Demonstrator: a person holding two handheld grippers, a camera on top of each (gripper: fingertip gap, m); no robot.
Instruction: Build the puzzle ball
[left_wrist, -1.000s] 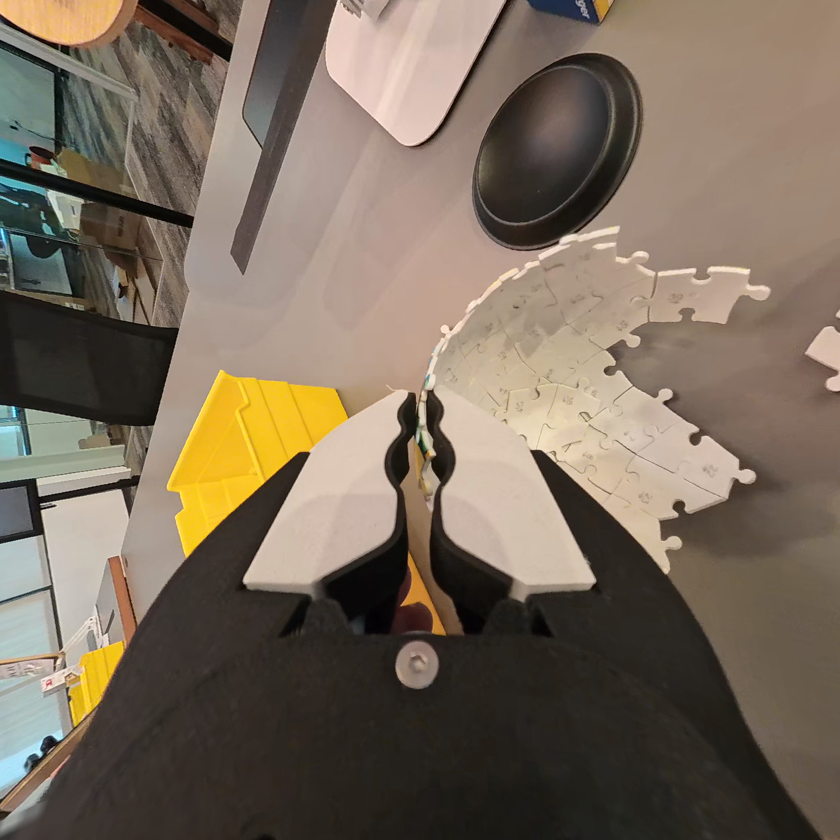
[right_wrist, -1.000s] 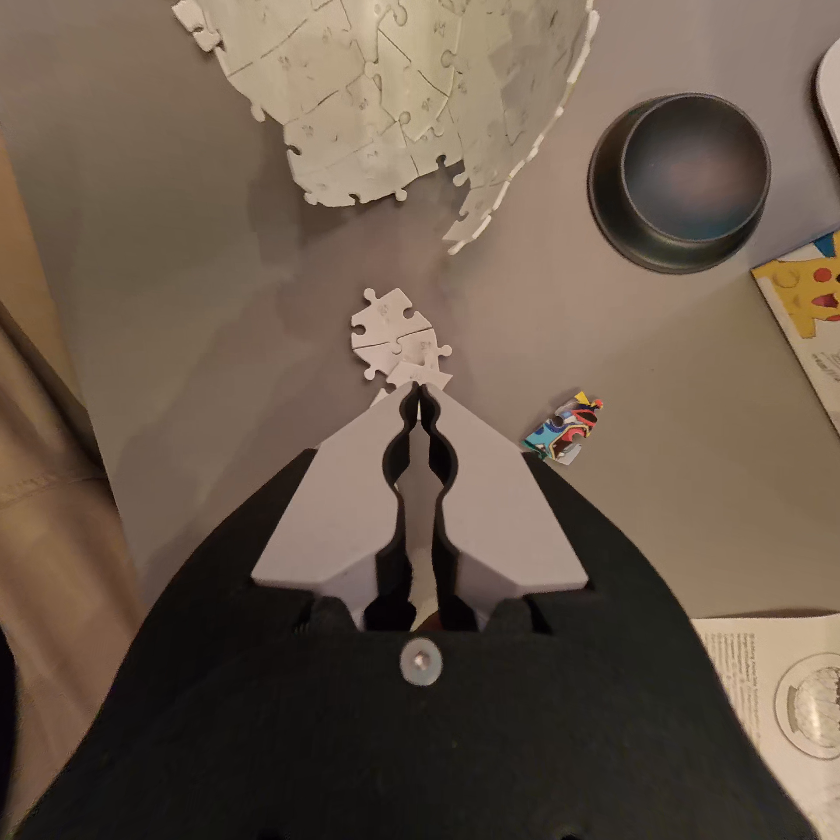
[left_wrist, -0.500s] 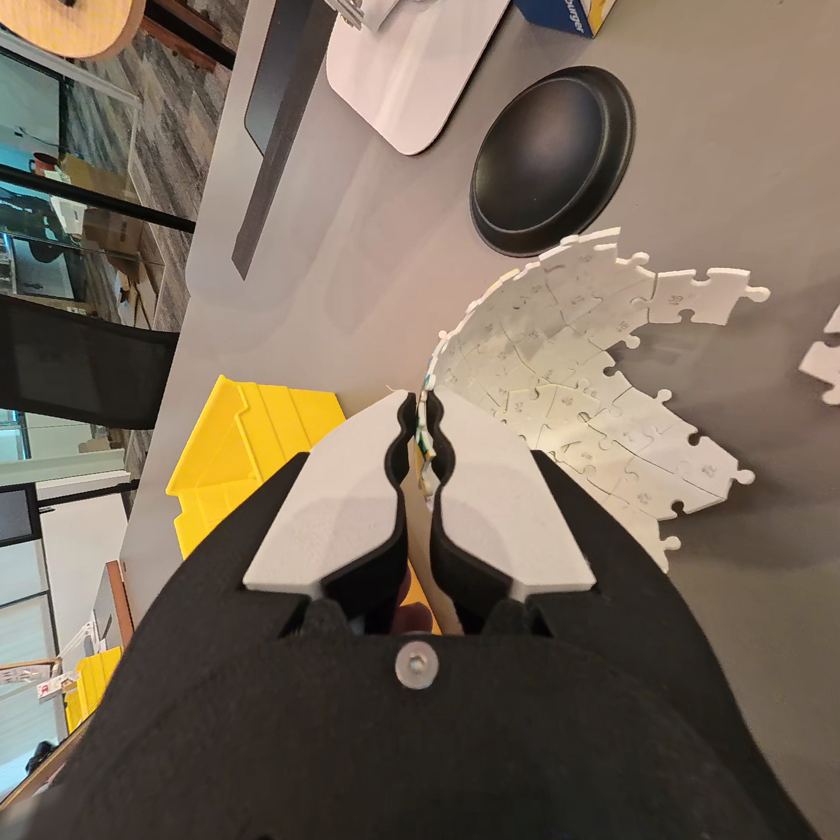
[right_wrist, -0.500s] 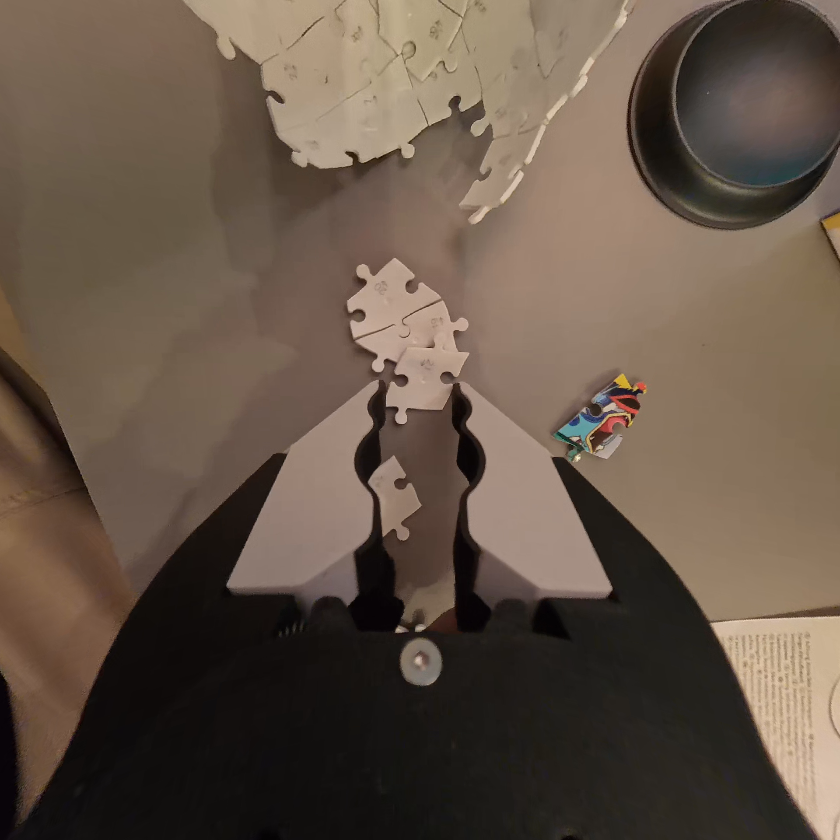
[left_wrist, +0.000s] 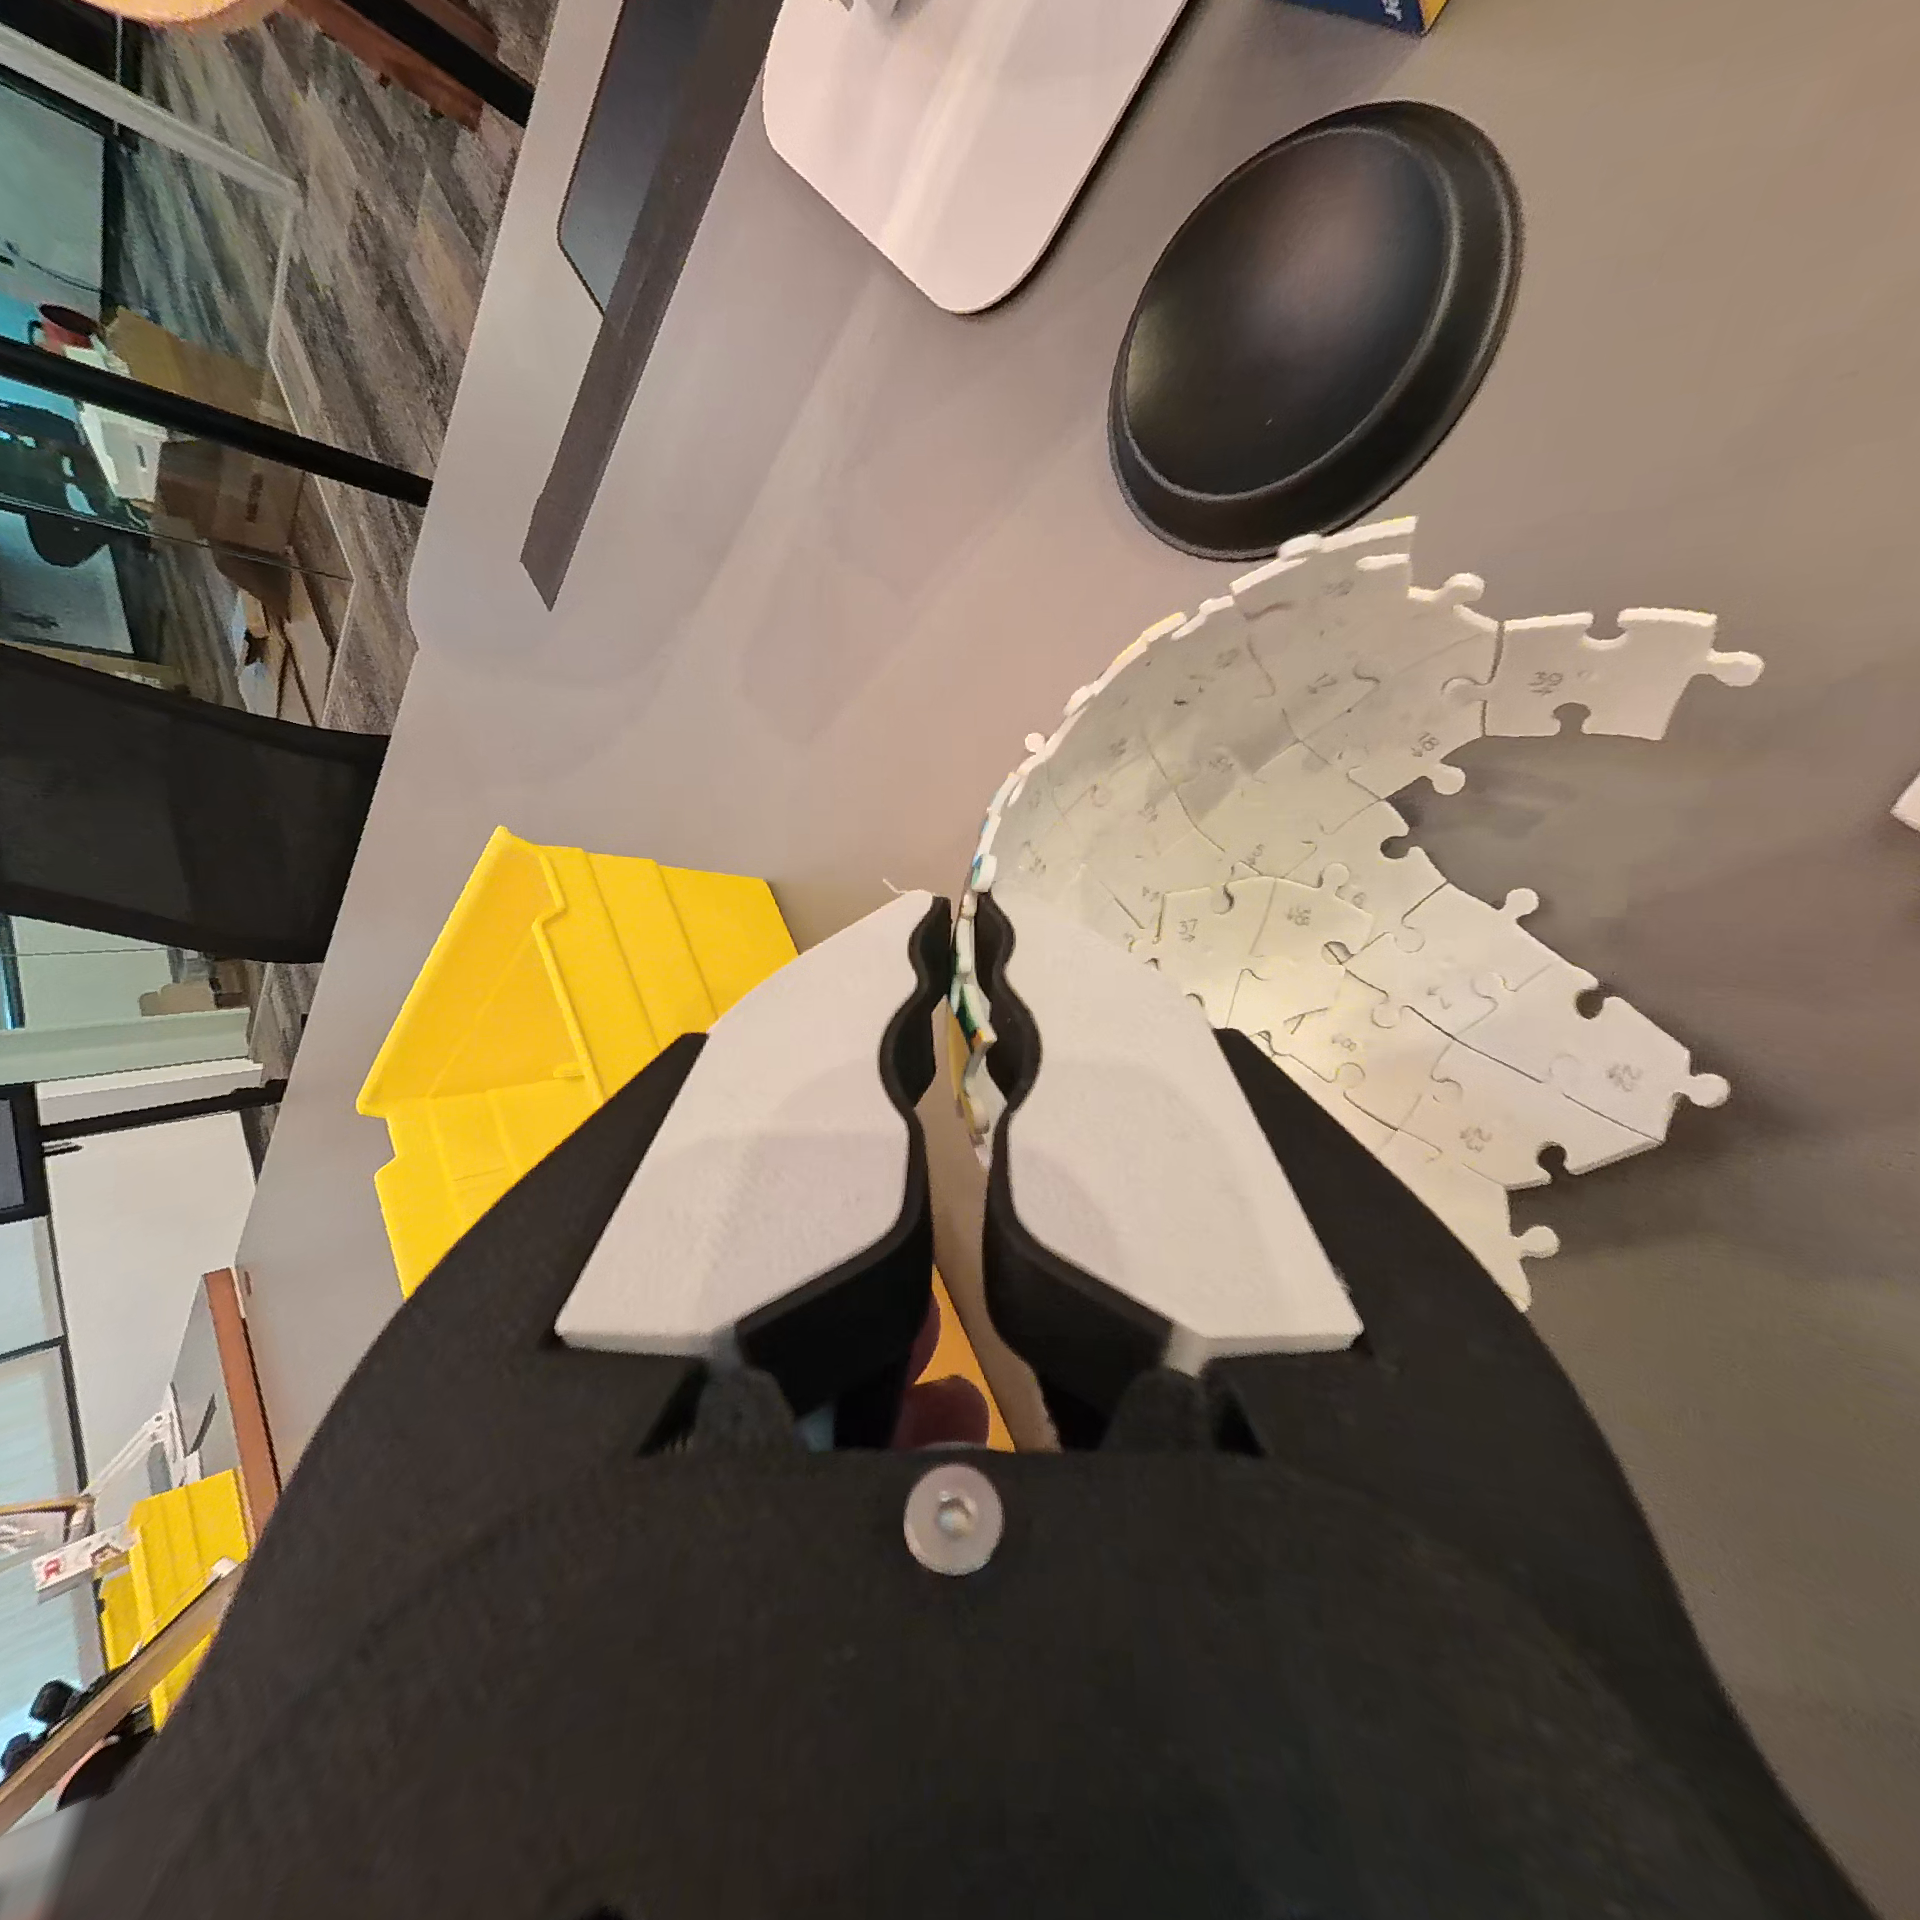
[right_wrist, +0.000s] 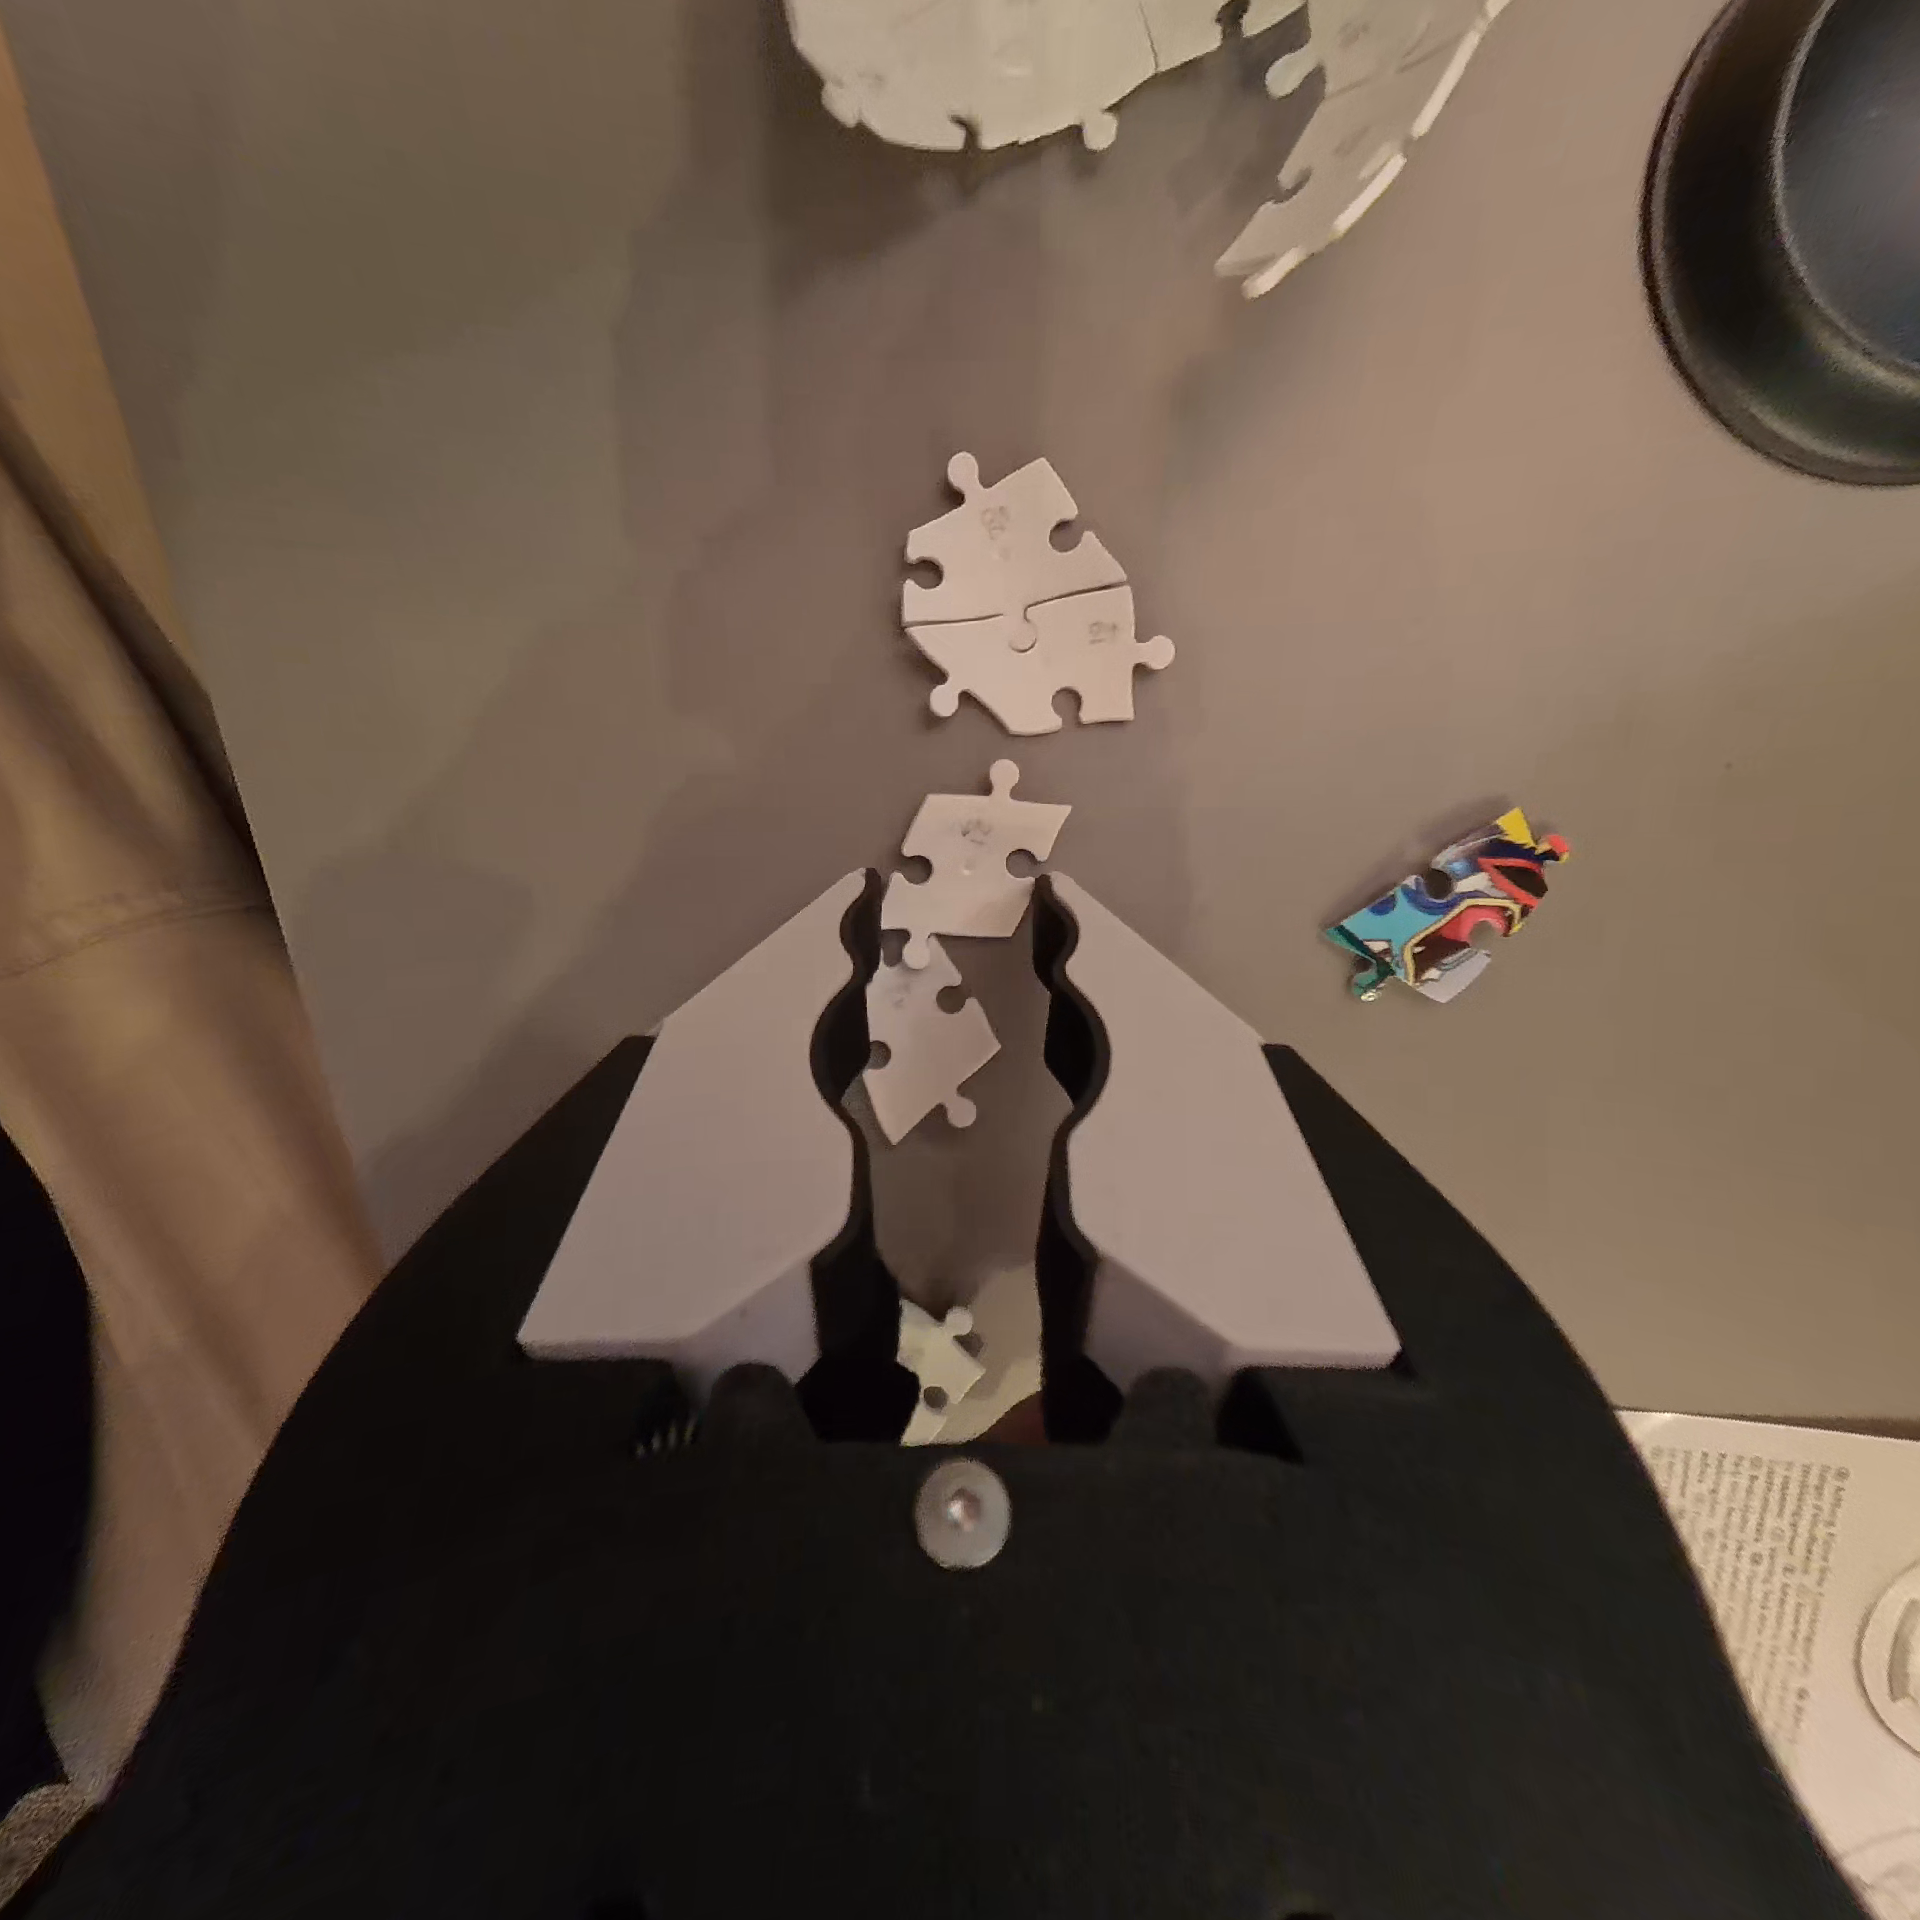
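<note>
On grey tabletop (left_wrist: 831, 623): partly built puzzle-ball shell (left_wrist: 1351, 883), white undersides up, thin, light, likely flexing apart at its joints. Left gripper (left_wrist: 966, 914) is clamping its rim edge-on. Right gripper (right_wrist: 956, 894) is standing parted over a loose white piece (right_wrist: 971, 868); best pinched by its edges.

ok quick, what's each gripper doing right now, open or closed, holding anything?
Left gripper: shut on the edge of the puzzle shell.
Right gripper: open, holding nothing, over a loose white piece.
</note>
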